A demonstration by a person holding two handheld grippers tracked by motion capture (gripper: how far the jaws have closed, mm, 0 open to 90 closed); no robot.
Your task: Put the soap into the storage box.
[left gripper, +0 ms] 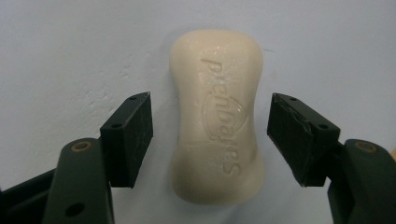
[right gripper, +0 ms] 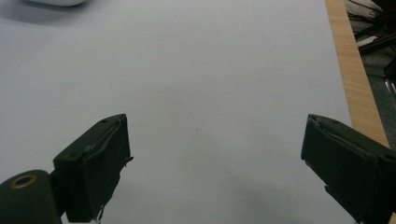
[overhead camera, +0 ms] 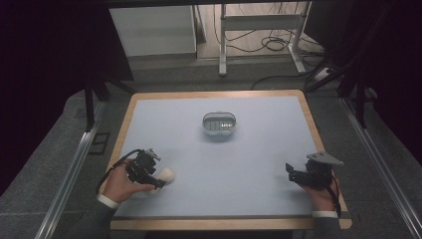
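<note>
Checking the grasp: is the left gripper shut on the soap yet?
Not yet: left gripper straddles the soap, gaps showing beside both pads.

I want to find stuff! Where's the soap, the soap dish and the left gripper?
soap [left gripper: 217, 116], left gripper view, middle of its stamped top.
soap dish [overhead camera: 219, 124], high view, its grey inside.
left gripper [left gripper: 210, 135], left gripper view, midway between its open jaws.

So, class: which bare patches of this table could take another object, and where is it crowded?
Bare mat lies between the soap dish and the right gripper, and along the far edge of the table. The near-left corner is crowded: the left gripper straddles the soap.
</note>
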